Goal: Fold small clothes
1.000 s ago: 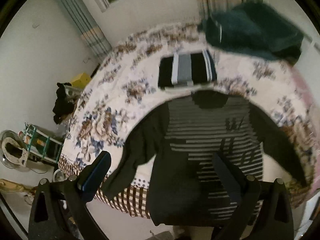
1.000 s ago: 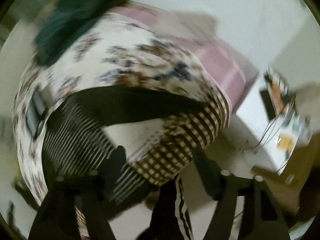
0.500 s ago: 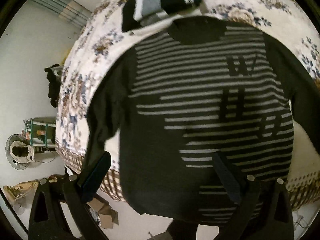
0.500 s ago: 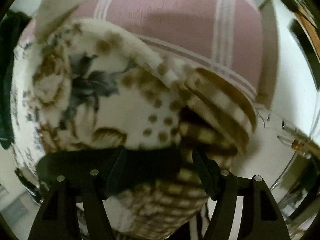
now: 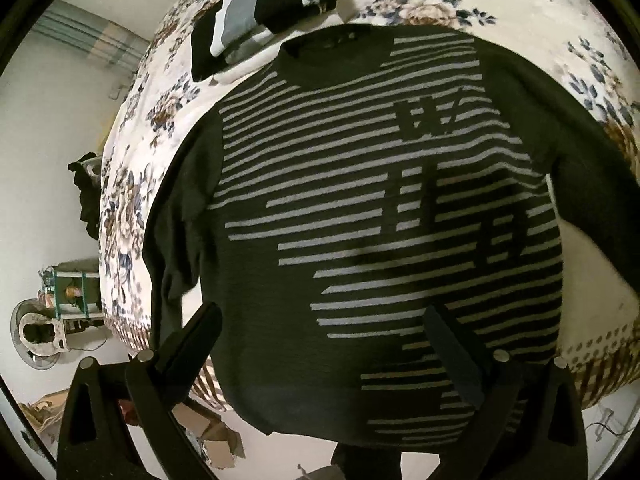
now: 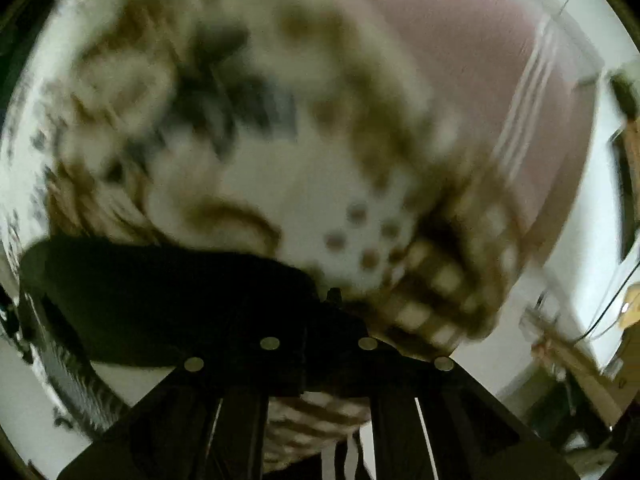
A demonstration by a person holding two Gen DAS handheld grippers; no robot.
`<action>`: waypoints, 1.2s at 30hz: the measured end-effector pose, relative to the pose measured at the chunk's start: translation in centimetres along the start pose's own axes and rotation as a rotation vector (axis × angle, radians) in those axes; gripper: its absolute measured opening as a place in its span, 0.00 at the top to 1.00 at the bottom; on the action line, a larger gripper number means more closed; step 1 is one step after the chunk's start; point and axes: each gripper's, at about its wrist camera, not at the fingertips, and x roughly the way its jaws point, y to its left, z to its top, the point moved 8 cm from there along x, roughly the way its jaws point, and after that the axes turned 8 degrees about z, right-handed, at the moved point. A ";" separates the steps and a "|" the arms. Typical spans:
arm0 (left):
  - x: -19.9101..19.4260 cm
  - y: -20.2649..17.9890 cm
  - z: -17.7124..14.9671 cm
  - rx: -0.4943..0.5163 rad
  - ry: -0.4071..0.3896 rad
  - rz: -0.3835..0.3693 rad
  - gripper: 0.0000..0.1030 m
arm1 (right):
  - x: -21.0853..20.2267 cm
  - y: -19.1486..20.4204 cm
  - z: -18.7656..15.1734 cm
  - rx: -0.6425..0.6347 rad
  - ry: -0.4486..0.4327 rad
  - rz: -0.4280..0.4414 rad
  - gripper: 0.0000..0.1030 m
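A black sweater with grey stripes (image 5: 360, 208) lies spread face up on the floral bedspread (image 5: 132, 184), its hem hanging over the near bed edge. My left gripper (image 5: 320, 344) is open just above the lower body of the sweater, one finger at the left side seam. In the right wrist view, which is blurred, my right gripper (image 6: 320, 312) is shut on the end of the sweater's black sleeve (image 6: 160, 300) near the checked edge of the bedspread (image 6: 432, 280).
A folded black, grey and white garment (image 5: 260, 20) lies beyond the sweater's collar. A fan and a small rack (image 5: 60, 312) stand on the floor at the left. A pink pillow or sheet (image 6: 480, 60) lies at the right of the bed.
My left gripper has moved down closer to the sweater and stayed open. My right gripper has closed on the sleeve end at the bed's edge.
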 end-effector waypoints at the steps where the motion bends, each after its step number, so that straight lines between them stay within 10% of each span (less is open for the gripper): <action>1: -0.1 -0.1 0.1 -0.004 -0.004 -0.005 0.00 | -1.4 0.4 0.7 -0.012 -0.052 0.003 0.92; 4: -0.3 -0.3 0.4 -0.020 -0.014 -0.021 0.00 | -5.8 1.1 3.7 -0.016 -0.231 0.035 0.91; 8: 0.3 -1.2 0.1 -0.016 -0.002 -0.032 0.00 | -4.3 -1.1 5.2 0.101 -0.156 0.071 0.42; 16: 2.7 -2.1 -1.8 -0.019 0.038 -0.036 0.00 | -1.7 -5.4 2.3 0.356 -0.102 0.361 0.42; 24: 5.5 -1.8 -2.6 -0.046 0.075 -0.023 0.00 | 4.1 -3.3 2.5 0.418 -0.115 0.326 0.38; 25: 5.6 -1.7 -2.6 -0.050 0.076 -0.022 0.00 | 3.9 -2.4 2.8 0.402 -0.140 0.333 0.46; 26: 5.8 -1.6 -2.6 -0.055 0.077 -0.021 0.00 | 3.9 -1.5 3.0 0.377 -0.148 0.350 0.90; 36: 4.8 -0.5 -1.3 -0.127 0.048 -0.074 0.00 | -7.1 2.1 9.8 0.172 -0.359 0.401 0.95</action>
